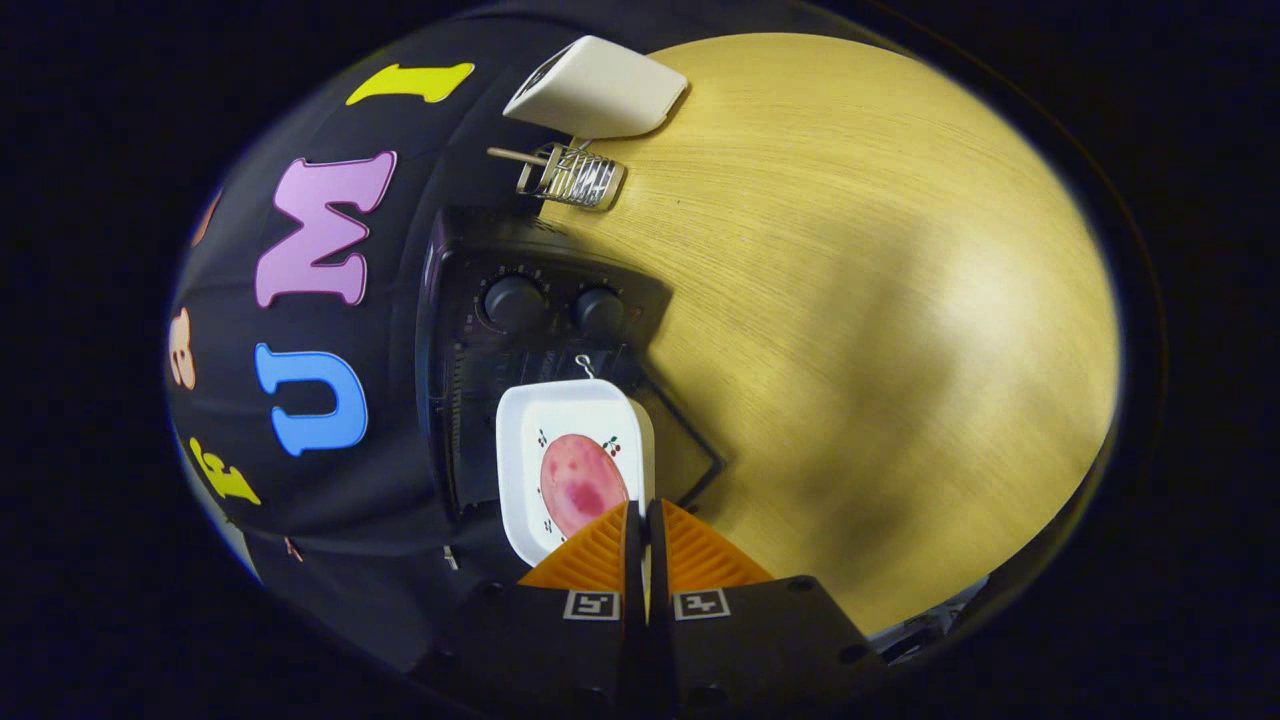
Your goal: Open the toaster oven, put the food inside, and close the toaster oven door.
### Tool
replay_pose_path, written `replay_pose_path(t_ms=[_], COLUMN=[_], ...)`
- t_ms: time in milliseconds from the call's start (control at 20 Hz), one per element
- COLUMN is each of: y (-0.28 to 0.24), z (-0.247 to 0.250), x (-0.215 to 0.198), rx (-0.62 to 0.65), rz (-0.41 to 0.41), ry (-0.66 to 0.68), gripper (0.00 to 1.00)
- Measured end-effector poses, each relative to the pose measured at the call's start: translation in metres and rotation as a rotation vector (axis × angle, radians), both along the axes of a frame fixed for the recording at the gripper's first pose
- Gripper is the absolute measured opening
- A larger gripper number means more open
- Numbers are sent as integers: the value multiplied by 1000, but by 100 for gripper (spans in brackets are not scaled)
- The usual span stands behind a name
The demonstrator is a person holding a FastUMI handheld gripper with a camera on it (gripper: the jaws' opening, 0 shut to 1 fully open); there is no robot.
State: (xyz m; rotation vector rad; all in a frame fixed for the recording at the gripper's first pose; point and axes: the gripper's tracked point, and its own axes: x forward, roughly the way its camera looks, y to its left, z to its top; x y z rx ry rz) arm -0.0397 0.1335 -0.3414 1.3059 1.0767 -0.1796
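My gripper (641, 512) is shut on the near rim of a white square dish (520, 430). A round pink slice of meat (580, 482) lies in the dish. Just beyond the fingers stands the black toaster oven (470, 330), seen sideways, with two round knobs (513, 303) on its panel. Its glass door (690, 455) hangs open and lies flat toward the wooden table. The dish sits in front of the oven's opening and hides most of it; I cannot tell whether the dish is inside.
The wooden table (850, 300) spreads wide beside the oven. Beyond the oven lie a small wire rack (572, 176) with a wooden stick and a white box (600, 90). Black cloth wall stands behind the oven.
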Motion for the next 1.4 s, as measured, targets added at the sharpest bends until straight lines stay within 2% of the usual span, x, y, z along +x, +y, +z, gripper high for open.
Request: replay_pose_path(t_ms=[150,500,950,1100,1200,1250,1300,1350,1400], y=[28,68,97,103,105,107,108,109,108], z=[-6,-25,-38,-36,-33,-29,-25,-21,-16], x=[26,73,105,106,106,106,104,103,102], rx=[-25,-43,-61,-46,-40,-38,-37,-36,-29], rz=[-99,-390,-477,-466,-445,-430,-414,-402,-391], ry=[20,119,175,168,158,142,126,113,97], gripper=[5,5,6,7,11,16,23,42,49])
